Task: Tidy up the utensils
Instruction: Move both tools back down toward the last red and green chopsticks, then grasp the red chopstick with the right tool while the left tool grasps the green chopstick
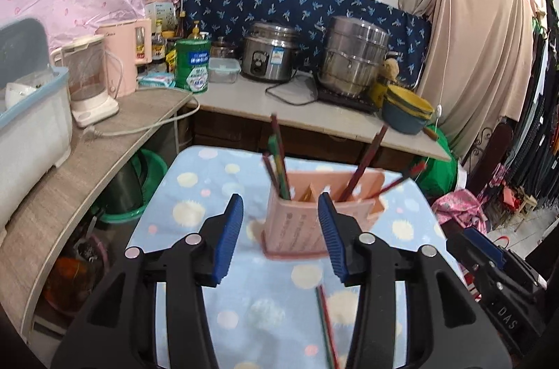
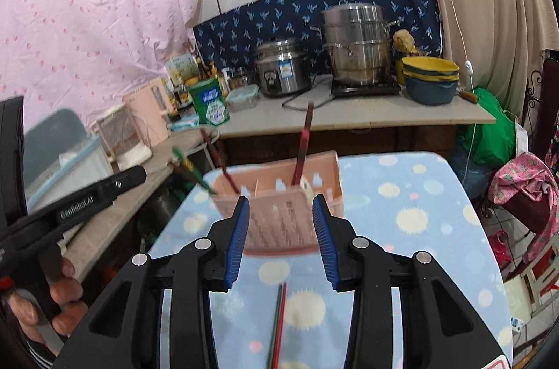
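Note:
A pink utensil holder (image 1: 314,218) (image 2: 279,222) stands on the blue dotted cloth (image 1: 195,194). Several red and green chopsticks (image 1: 277,156) lean in its compartments. A loose red and green pair of chopsticks (image 1: 325,327) (image 2: 277,323) lies on the cloth in front of the holder, below both grippers. My left gripper (image 1: 280,199) is open just short of the holder, with nothing between its blue pads. Alongside it, my right gripper (image 2: 281,199) is open and empty too, facing the holder's latticed wall. A hand (image 2: 63,292) holds the left gripper at the right wrist view's left edge.
Behind the table runs a counter (image 1: 244,103) with a rice cooker (image 1: 269,56), a steel steamer pot (image 1: 353,54) and stacked bowls (image 1: 407,110). A side shelf (image 1: 87,159) on the left carries a kettle (image 1: 89,79), a green tin (image 1: 192,66) and a plastic bin (image 1: 31,124).

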`<state>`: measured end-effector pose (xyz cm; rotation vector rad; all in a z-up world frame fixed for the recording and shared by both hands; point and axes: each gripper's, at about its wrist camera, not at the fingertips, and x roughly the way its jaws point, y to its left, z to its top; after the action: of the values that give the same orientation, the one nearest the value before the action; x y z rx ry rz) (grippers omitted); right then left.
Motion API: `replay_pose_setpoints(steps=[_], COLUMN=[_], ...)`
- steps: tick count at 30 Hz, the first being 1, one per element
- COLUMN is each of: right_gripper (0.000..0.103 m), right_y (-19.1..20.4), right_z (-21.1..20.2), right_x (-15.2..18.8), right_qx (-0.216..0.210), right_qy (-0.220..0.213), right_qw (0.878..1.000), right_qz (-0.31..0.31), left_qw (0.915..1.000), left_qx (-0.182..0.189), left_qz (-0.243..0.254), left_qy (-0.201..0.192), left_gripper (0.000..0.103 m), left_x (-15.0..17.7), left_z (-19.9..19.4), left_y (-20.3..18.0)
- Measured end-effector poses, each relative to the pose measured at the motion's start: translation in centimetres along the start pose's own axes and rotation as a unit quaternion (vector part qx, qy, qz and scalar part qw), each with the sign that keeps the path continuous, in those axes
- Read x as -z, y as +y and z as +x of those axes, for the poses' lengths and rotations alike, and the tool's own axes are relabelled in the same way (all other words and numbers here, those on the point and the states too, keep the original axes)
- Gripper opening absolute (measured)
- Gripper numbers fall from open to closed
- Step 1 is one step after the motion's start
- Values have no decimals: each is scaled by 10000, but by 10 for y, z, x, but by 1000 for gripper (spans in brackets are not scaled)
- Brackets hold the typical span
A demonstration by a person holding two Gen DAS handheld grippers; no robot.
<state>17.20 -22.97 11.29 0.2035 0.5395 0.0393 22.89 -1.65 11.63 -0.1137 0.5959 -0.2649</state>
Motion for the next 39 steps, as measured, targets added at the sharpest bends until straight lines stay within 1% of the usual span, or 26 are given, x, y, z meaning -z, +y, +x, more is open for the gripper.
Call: replay_pose_setpoints(steps=[2,6,11,12,15,18,23,26,29,30,39], right_gripper=[37,37,37,37,37,37,36,35,32,29,28], right_y=[-1,-6,-6,-4,0,4,8,13,12,11,9], right_z=[-4,-4,-4,-4,-4,-5,-2,0,3,4,7], right_x=[24,68,126,134,164,189,210,214,217,217,218], right_qx=[44,-3,14,28,115,109,131,282,283,291,296], right_qy=[187,655,1169,1252,1466,1636,1790,1761,1793,1800,1769], right_qw=[9998,9978,9931,9921,9891,9865,9838,9838,9832,9830,9837], right_qz=[-24,81,88,92,28,5,-30,-205,-206,-194,-154], left_qw=[9998,9987,9959,9954,9936,9914,9888,9876,9864,9861,9836], left_qx=[-121,-275,-439,-412,-405,-530,-600,-608,-620,-616,-584], left_qz=[72,177,264,220,180,314,381,370,371,372,351], left_qy=[116,396,747,834,1043,1154,1310,1403,1476,1499,1669], left_gripper=[42,42,42,42,42,42,42,42,42,42,42], left_x=[20,62,111,120,142,161,180,187,193,195,207], left_z=[-4,-8,-11,-11,-11,-11,-11,-11,-9,-9,-5], left_y=[3,8,13,15,15,11,10,11,11,11,12])
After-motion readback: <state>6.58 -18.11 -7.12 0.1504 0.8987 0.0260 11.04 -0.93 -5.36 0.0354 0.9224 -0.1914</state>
